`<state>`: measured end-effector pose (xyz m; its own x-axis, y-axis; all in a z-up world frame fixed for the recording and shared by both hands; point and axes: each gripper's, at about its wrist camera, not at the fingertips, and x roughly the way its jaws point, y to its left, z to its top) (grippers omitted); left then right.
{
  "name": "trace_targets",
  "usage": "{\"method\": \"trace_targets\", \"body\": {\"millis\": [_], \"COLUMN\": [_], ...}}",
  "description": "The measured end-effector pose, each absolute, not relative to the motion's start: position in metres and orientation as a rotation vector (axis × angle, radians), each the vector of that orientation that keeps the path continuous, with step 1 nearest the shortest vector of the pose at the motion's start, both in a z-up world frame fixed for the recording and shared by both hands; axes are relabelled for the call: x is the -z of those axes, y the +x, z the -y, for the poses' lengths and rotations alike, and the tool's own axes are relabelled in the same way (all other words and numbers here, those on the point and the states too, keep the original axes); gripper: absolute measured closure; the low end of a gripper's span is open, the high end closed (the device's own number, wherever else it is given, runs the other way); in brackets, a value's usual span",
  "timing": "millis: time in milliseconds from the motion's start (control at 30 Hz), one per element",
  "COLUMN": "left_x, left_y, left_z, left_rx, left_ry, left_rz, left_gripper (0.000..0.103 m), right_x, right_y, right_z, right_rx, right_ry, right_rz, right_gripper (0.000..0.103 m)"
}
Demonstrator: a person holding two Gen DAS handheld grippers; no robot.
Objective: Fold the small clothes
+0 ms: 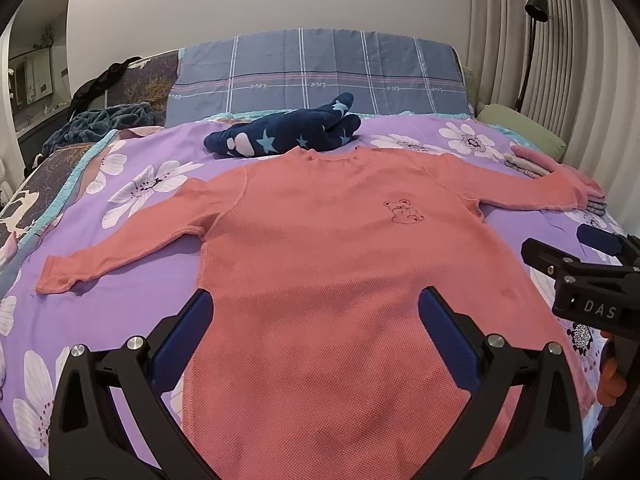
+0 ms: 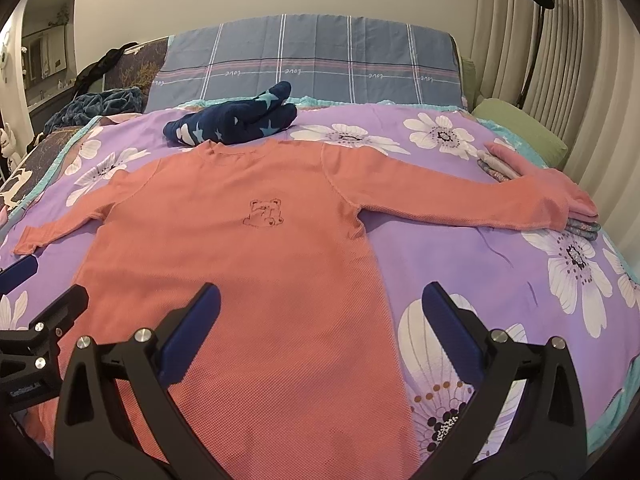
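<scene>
A salmon-pink long-sleeved shirt (image 1: 320,248) (image 2: 240,248) with a small bear outline on the chest lies flat, front up, on a purple flowered bedspread (image 1: 132,184) (image 2: 500,264), both sleeves spread out. My left gripper (image 1: 316,304) hovers open above the shirt's lower body, nothing between its blue pads. My right gripper (image 2: 322,300) is open over the shirt's right hem edge, also empty. Each gripper shows at the side of the other's view. The right sleeve's cuff rests on a stack of folded clothes (image 1: 560,176) (image 2: 552,192).
A rolled navy garment with stars (image 1: 284,132) (image 2: 236,124) sits just behind the shirt's collar. A blue plaid pillow (image 1: 320,72) stands at the headboard, a green pillow (image 2: 520,128) at the right, a dark blanket (image 1: 96,120) at the left. Curtains and a black lamp (image 2: 540,20) are on the right.
</scene>
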<state>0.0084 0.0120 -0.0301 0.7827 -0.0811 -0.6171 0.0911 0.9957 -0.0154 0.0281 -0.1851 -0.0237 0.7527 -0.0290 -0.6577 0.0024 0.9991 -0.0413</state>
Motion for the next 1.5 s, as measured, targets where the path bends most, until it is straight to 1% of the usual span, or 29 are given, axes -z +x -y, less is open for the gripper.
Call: {"method": "trace_targets", "body": {"millis": [333,533,867,1100,1167,1300,1367,1467,1500], "left_x": [0.030,0.031,0.031,0.037,0.037,0.036,0.039,0.050,0.055], "left_y": [0.008,0.008,0.012,0.019,0.020,0.022,0.027,0.038,0.041], "left_z": [-0.013,-0.021,-0.023,-0.038,-0.044,-0.060,-0.079,-0.134,-0.155], "left_rx": [0.137,0.173,0.153,0.151,0.139,0.111,0.096,0.010,-0.018], "left_ry": [-0.024,-0.167,-0.154,-0.188,-0.196,-0.202,-0.241,-0.385,-0.448], "left_rz": [-0.657,-0.614,-0.601,-0.615,-0.609,-0.593,-0.605,-0.639,-0.647], "left_gripper": [0.001,0.001,0.001,0.001,0.003,0.013,0.014,0.016,0.020], "right_x": [0.029,0.033,0.037,0.040,0.043,0.047,0.049,0.050,0.050], "right_y": [0.035,0.040,0.048,0.054,0.058,0.065,0.067,0.072,0.073], "right_z": [0.185,0.187,0.186,0.180,0.180,0.180,0.180,0.181,0.181], "right_rx": [0.013,0.017,0.023,0.019,0.018,0.016,0.019,0.027,0.030], "right_ry": [-0.034,-0.031,-0.033,-0.049,-0.049,-0.042,-0.046,-0.052,-0.054], "right_rz": [-0.732,-0.749,-0.758,-0.762,-0.772,-0.786,-0.792,-0.796,-0.795], "right_gripper": [0.002,0.002,0.002,0.002,0.002,0.002,0.002,0.002,0.002]}}
